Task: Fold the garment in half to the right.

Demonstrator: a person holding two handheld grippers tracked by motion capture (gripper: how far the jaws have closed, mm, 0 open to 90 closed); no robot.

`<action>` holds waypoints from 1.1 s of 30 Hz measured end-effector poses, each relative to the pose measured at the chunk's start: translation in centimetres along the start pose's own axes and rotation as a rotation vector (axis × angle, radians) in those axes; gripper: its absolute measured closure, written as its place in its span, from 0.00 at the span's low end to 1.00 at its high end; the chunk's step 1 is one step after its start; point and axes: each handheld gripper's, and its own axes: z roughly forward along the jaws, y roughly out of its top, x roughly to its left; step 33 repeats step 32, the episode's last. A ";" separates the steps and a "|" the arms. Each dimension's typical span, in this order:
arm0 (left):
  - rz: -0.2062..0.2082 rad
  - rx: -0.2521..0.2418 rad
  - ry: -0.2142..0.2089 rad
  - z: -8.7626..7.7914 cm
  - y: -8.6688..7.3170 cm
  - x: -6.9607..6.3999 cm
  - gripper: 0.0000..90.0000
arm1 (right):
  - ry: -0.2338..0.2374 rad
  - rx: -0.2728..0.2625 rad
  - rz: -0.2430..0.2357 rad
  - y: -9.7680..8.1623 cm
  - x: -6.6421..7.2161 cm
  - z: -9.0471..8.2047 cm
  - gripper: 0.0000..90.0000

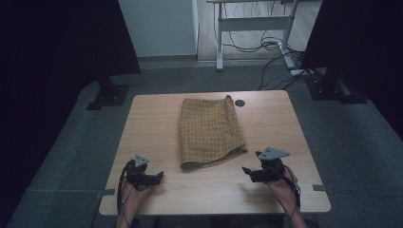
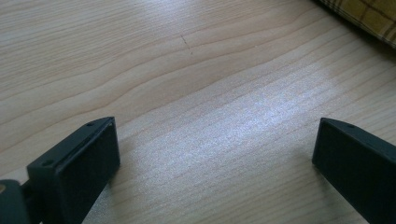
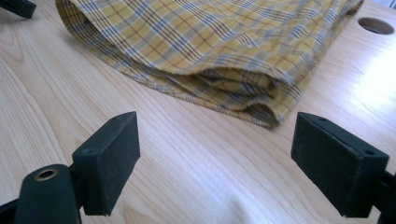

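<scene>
A folded yellow plaid cloth (image 1: 210,131) lies in the middle of the wooden table (image 1: 152,123). My right gripper (image 1: 250,168) is low over the table near the cloth's front right corner, jaws open and empty. In the right gripper view that gripper (image 3: 215,144) faces the layered corner of the cloth (image 3: 224,51), a short gap away. My left gripper (image 1: 159,175) rests near the table's front left, open and empty, pointing toward the cloth. Between the jaws of the left gripper (image 2: 215,149) is bare wood, with the cloth's edge (image 2: 369,14) at the top right.
A round cable hole (image 1: 239,102) sits in the table behind the cloth's far right corner, also the hole (image 3: 376,25) in the right gripper view. Dark panels on stands flank the table. A desk frame with cables stands beyond on the floor.
</scene>
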 end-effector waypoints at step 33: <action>0.007 -0.001 -0.007 0.0 0.0 0.0 0.01 | -0.101 0.149 0.134 -7.3 -3.3 -1.7 0.12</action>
